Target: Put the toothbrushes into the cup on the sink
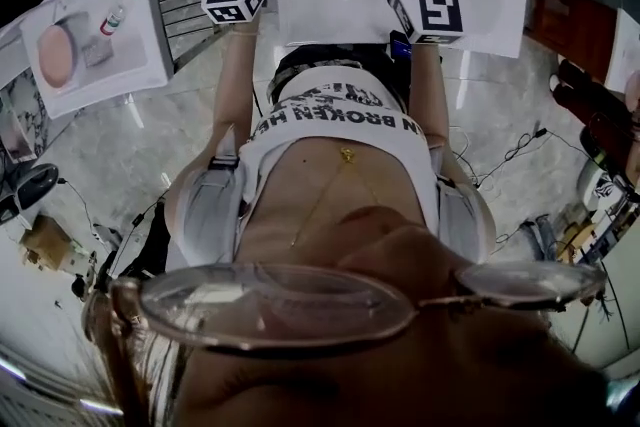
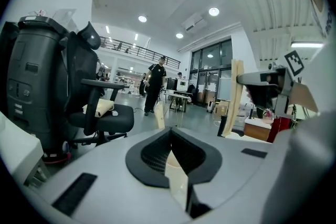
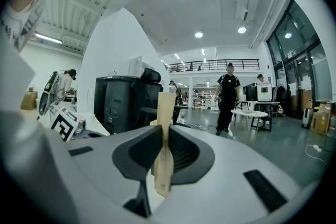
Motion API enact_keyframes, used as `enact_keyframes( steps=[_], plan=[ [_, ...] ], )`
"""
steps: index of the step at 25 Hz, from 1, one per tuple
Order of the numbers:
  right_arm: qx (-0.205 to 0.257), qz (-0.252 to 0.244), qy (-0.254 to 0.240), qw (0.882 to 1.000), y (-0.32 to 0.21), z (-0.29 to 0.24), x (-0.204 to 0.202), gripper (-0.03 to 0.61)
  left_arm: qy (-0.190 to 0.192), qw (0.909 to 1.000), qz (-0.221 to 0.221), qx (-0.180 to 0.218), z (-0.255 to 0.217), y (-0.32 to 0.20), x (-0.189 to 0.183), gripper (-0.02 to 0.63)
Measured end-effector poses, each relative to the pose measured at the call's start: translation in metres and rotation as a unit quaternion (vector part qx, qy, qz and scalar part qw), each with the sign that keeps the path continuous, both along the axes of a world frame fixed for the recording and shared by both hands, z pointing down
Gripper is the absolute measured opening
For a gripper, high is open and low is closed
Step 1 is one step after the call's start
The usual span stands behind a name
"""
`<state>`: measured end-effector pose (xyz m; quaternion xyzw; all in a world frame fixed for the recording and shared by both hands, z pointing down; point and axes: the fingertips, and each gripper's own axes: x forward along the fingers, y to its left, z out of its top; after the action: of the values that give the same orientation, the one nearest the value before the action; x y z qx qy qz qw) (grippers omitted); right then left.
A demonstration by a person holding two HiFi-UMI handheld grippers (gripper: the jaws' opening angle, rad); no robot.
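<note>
The left arm (image 1: pixel 232 85) and right arm (image 1: pixel 428 95) stretch toward the top of the frame, side by side. The left gripper (image 2: pixel 170 136) pinches a toothbrush (image 2: pixel 176 178); the right gripper (image 3: pixel 164 134) pinches the other toothbrush (image 3: pixel 165 113).

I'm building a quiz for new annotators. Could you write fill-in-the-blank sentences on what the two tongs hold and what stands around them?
1. The right tongs are shut on a pale flat wooden toothbrush handle that points ____.
2. The left tongs are ____ on a second pale wooden handle.
3. In the left gripper view, the black office chair stands ____ of the tongs.
4. In the right gripper view, the standing person wears ____ clothes.
Missing words: up; shut; left; black.
</note>
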<state>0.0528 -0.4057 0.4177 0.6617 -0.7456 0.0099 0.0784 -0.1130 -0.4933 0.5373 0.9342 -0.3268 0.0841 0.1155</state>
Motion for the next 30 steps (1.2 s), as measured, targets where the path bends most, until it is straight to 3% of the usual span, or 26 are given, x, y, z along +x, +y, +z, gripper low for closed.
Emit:
enact_keyframes(
  steps=[6,12,18,30],
  plan=[
    [0.032,-0.059,-0.038,0.997,-0.034,-0.015,-0.035,0.054,0.004,0.9998,-0.013,-0.012,0.000,0.018,-0.020,0.015],
    [0.033,-0.099,-0.036,0.994,-0.061,-0.011,-0.068,0.054,0.017,0.9992,-0.027,-0.023,-0.001,0.023,-0.036,0.015],
    [0.022,-0.124,-0.024,0.992,-0.087,0.028,-0.087,0.054,0.025,0.9984,-0.043,-0.027,-0.003,0.027,-0.050,0.015],
    [-0.084,-0.105,-0.042,0.990,-0.120,0.144,-0.095,0.054,0.026,0.9956,-0.075,-0.049,0.006,0.037,-0.075,0.015]
  ],
)
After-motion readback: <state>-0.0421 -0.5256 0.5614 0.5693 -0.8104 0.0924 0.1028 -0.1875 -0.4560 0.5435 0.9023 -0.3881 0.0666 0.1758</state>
